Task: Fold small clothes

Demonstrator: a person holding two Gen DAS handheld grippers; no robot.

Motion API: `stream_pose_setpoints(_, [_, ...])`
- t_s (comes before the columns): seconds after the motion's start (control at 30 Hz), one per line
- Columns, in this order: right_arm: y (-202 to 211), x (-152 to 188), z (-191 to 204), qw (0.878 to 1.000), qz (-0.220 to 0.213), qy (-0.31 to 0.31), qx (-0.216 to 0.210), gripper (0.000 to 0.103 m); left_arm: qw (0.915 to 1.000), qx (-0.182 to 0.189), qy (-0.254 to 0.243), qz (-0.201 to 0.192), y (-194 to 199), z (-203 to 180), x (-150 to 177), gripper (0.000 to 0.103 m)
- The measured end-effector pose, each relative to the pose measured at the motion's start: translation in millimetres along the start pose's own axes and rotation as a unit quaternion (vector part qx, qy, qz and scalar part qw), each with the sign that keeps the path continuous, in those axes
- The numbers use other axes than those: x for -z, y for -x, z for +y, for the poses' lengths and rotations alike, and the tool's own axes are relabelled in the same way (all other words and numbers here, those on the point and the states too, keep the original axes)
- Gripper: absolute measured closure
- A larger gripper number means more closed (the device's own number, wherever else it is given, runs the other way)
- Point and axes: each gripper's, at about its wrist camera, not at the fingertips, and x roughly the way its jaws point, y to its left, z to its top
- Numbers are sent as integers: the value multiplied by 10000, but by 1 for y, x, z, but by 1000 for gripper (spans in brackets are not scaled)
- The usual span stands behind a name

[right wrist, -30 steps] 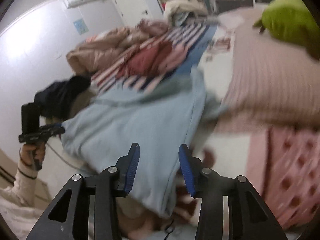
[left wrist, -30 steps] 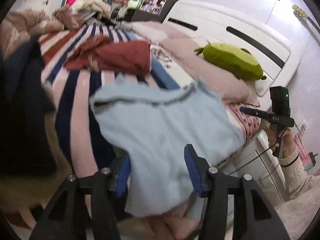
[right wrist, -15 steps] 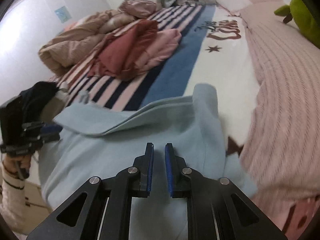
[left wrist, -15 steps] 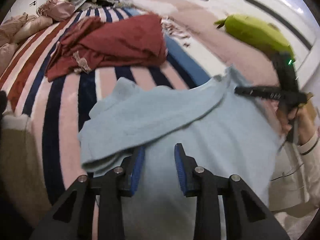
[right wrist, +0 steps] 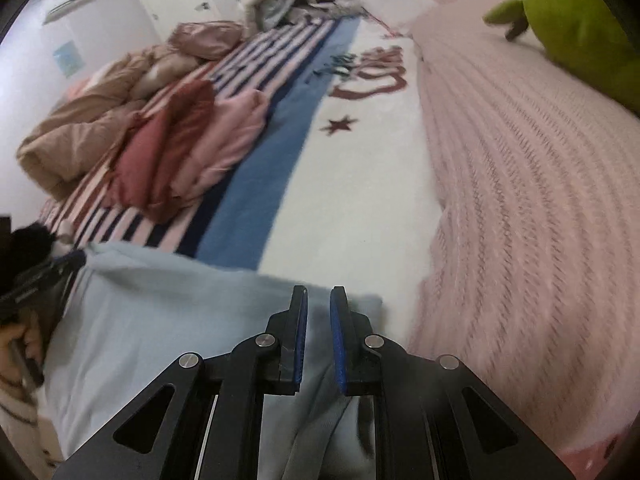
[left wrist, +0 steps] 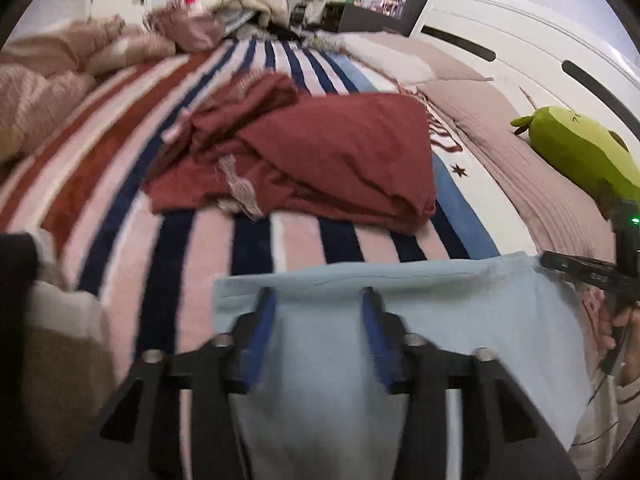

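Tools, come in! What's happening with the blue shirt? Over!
Left tool just reopened, shirt between. Right tool shut on shirt edge. Red clothes lie beyond, apart.

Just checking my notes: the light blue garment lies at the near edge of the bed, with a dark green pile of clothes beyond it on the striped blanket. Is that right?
Not quite: the pile is dark red, not dark green, as the left wrist view shows. The rest holds: the light blue garment lies at the near edge of the bed, with the pile beyond it on the striped blanket.

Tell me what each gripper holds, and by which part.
Right gripper pinches the light blue garment near its far edge. Left gripper straddles it, jaws apart, gripping nothing.
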Motion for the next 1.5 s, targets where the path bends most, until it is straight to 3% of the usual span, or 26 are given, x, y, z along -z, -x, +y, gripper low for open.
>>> stream_pose_setpoints(0.1, [24,17,12,9994,-94,203,-258,96,9998,150,13,-126,24,-2,9,53])
stream_pose_setpoints(0.17, [41,32,23,9983,-177,318,-460,96,9991,310,-63,-274,46,-10,23,42])
stream_pose_setpoints(0.33, [81,81,60,9924,-387,741,-903,83,9950,830,-93,-555,102,-34,72,29])
stream_pose_setpoints(0.43, [94,108,82,9884,-513,915,-1098,79,9920,1004,273,-718,130,-33,108,21])
stream_pose_setpoints(0.5, [101,127,98,9855,-636,1006,-1212,79,9889,1152,577,-741,143,-27,137,21])
stream_pose_setpoints(0.63, [98,153,128,9824,-838,1156,-1205,79,9872,1038,1011,-672,151,-22,178,21])
stream_pose_setpoints(0.77, [86,169,157,9781,-938,1283,-1346,81,9743,1359,1719,-516,143,-16,215,21])
stream_pose_setpoints(0.83, [80,173,166,9777,-930,1258,-1402,89,9681,1559,1895,-502,140,-18,228,21])
stream_pose_setpoints(0.9, [74,176,171,9782,-885,1176,-1465,89,9622,1669,2106,-448,135,-22,239,21])
stream_pose_setpoints(1.07, [73,182,176,9787,-902,1194,-1407,89,9485,1952,2485,-226,119,-29,258,21])
stream_pose_setpoints(1.23, [69,184,178,9794,-831,1226,-1373,89,9326,2420,2604,-629,112,-32,254,21])
stream_pose_setpoints(1.33, [66,184,181,9794,-828,1257,-1344,89,9306,2428,2605,-840,107,-34,240,21])
stream_pose_setpoints(1.5, [52,185,181,9826,-610,1215,-1268,90,9305,2381,2559,-1097,103,-33,221,32])
